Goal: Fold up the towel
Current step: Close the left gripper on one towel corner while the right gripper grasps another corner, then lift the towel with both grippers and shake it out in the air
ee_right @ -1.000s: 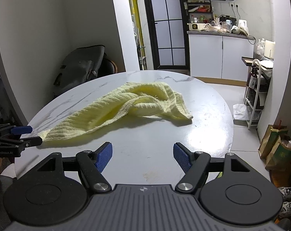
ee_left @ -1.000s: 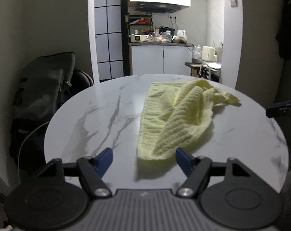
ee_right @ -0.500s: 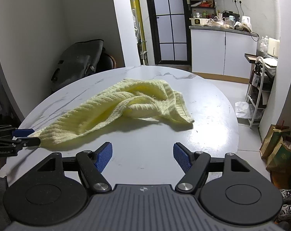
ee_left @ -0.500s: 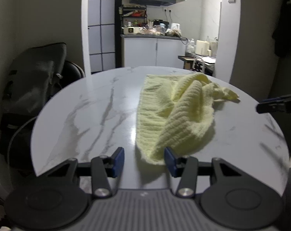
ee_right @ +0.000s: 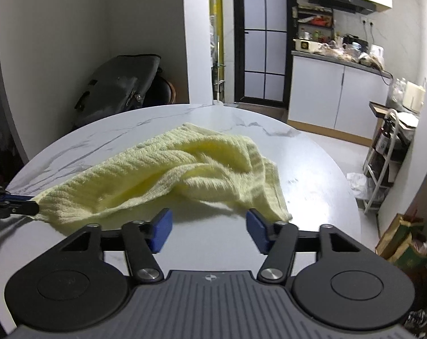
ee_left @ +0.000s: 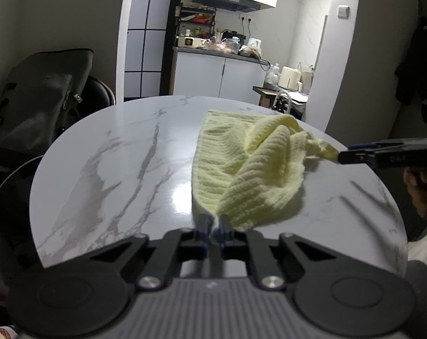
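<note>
A dark padded bag [ee_left: 41, 104] leaned against a chair at the left of the room, beside the round white marble-veined tabletop [ee_left: 114, 169]. On that tabletop lay a crumpled pale-yellow ribbed towel [ee_left: 241, 169], bunched in loose folds toward its right half. The left claw [ee_left: 213, 227], its blue-padded jaws just closed to a narrow slit, pinched the towel's near corner at the tabletop's front edge. Across the cloth, the right claw [ee_right: 209, 226] stood half-wide, its jaws having just narrowed; its blue pads [ee_right: 257, 228] sat low over the tabletop at the towel's right-hand corner, that corner touching the right pad though not clamped. From the left wrist view its dark tips [ee_left: 351, 156] met the towel's far point. Behind, white kitchen cabinets [ee_right: 337, 99] carried a cluttered counter.
</note>
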The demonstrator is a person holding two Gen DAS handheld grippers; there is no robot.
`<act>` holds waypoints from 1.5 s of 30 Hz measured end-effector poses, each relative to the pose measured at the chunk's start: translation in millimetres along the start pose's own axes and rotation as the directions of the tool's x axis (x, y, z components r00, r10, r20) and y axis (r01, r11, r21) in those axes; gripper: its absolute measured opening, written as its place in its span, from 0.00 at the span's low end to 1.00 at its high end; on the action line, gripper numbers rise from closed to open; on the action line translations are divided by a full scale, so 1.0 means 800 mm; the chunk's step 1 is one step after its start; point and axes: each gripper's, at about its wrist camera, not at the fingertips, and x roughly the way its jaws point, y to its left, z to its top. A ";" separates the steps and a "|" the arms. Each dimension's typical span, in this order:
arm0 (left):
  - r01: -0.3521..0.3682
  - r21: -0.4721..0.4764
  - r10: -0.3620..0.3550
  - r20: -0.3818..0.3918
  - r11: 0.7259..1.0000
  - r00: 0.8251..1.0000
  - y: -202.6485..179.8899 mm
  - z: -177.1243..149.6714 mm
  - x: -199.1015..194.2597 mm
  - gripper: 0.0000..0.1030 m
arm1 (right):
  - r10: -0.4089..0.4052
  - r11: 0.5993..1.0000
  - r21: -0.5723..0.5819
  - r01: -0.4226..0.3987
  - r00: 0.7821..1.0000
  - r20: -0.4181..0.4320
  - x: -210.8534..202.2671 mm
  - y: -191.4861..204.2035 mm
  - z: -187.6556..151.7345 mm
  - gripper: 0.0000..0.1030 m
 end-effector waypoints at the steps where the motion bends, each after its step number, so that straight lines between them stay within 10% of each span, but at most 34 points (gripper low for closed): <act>1: -0.001 -0.001 0.001 0.001 1.000 1.000 0.000 0.000 0.000 0.05 | 0.001 1.000 -0.005 -0.001 1.000 -0.001 0.003 0.000 0.002 0.53; 21: -0.054 -0.054 0.056 0.030 0.997 0.998 0.018 0.001 -0.006 0.05 | 0.067 0.996 -0.058 -0.069 0.997 -0.033 0.059 -0.007 0.018 0.54; 23: -0.057 -0.055 0.059 0.032 0.997 0.998 0.016 0.000 -0.007 0.05 | 0.085 0.994 -0.060 -0.087 0.995 -0.044 0.062 -0.006 0.017 0.49; 27: -0.064 -0.056 0.066 0.034 0.996 0.997 0.013 -0.003 -0.010 0.05 | 0.115 0.991 -0.064 -0.117 0.992 -0.045 0.060 -0.004 0.016 0.08; 45: -0.057 -0.041 0.063 0.166 0.998 0.984 0.000 0.058 -0.055 0.04 | 0.043 0.987 -0.159 -0.017 0.987 0.158 -0.048 0.003 0.072 0.06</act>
